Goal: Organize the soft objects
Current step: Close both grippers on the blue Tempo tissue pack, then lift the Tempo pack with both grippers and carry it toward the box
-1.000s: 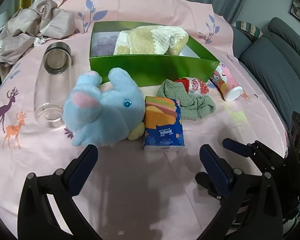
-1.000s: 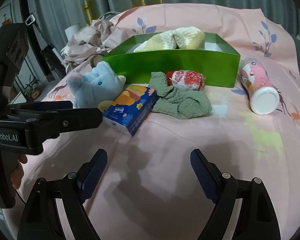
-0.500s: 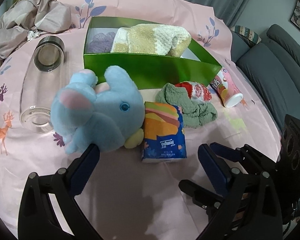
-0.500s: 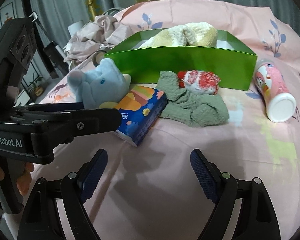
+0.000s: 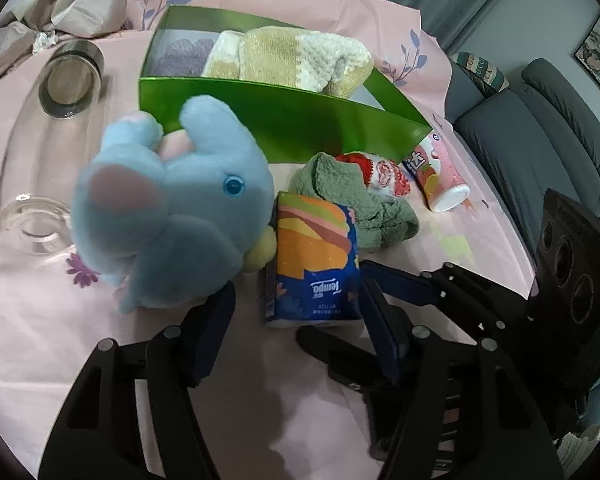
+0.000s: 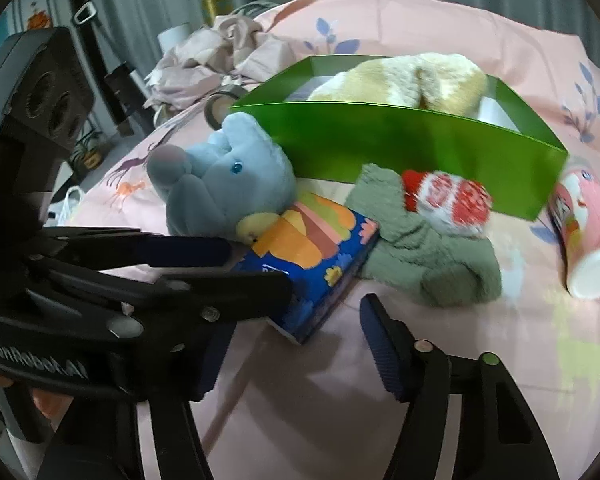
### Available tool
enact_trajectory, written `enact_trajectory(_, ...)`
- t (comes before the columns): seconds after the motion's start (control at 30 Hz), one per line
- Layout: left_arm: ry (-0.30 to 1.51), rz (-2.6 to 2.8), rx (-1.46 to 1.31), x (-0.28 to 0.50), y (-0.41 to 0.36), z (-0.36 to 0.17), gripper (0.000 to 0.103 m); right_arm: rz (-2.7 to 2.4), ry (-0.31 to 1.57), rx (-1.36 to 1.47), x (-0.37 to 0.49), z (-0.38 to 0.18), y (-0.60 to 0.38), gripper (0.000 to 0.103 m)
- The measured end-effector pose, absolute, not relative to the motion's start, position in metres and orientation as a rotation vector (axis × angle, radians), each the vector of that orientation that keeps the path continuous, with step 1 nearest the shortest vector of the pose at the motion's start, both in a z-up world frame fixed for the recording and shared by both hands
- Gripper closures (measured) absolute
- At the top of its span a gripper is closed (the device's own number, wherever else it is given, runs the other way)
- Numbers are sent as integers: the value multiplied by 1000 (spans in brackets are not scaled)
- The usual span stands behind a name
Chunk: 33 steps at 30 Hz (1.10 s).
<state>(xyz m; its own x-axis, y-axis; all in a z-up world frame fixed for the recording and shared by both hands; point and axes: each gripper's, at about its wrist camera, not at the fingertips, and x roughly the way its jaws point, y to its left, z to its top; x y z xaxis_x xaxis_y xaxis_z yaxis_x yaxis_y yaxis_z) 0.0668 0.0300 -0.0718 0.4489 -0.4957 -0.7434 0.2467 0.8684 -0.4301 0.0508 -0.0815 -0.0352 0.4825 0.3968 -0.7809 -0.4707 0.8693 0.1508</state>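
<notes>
Left wrist view: the left claw (image 5: 296, 332) hangs low over the pink cloth (image 5: 60, 340), its jaws closing with nothing pressed between the pads. The tissue pack (image 5: 314, 258) lies flat just ahead, its near end entering the gap, its long axis running away from the camera toward the green box (image 5: 284, 116). The blue plush elephant (image 5: 172, 216) sits just left of the pack and touches it, lying on its side with the eye facing up and the ears toward the box. A green knitted cloth (image 5: 360, 204) is bunched right of the pack, with a red-and-white rolled sock (image 5: 382, 170) on its far edge. A pink tube (image 5: 440, 178) lies on its side beyond, white cap toward the camera. The box holds a cream and tan knit (image 5: 300, 56) and something lilac (image 5: 184, 56). A glass jar (image 5: 40, 140) lies at left, mouth away from the camera. The right claw (image 5: 376, 316) reaches in from the right beside the pack.

Right wrist view: the right claw (image 6: 296, 344) is released, its jaws closing on air over the cloth; the pack (image 6: 312, 256) lies ahead, its long axis slanting from near left to far right. The left claw (image 6: 256, 268) crosses from the left, its fingers reaching the pack's near corner; contact cannot be told. The elephant (image 6: 228, 184) sits behind the pack.
</notes>
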Motion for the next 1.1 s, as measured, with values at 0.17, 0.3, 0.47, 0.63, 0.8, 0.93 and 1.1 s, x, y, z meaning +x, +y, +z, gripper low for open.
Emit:
enact_trajectory(0.17, 1013, -481, -251, 70, 23, -74, 58, 555, 941, -100, 58, -38, -79, 46)
enact_trajectory(0.3, 1009, -482, -238, 69, 22, -71, 58, 558, 936, -88, 58, -38, -80, 48)
enact_trajectory(0.47, 987, -492, -208, 59, 18, -61, 58, 545, 913, -80, 49, -30, -81, 49)
enact_trajectory(0.63, 949, -497, -175, 44, 12, -46, 58, 535, 878, -83, 35, -16, -83, 49)
enact_trajectory(0.8, 908, -499, -152, 27, 8, -29, 58, 528, 842, -78, 18, 2, -87, 49)
enact_trajectory(0.93, 875, -495, -125, 13, 5, -16, 58, 526, 816, -77, 5, 13, -89, 49)
enact_trajectory(1.1, 844, -499, -110, 1, 3, -4, 58, 523, 788, -87, -7, 27, -90, 49)
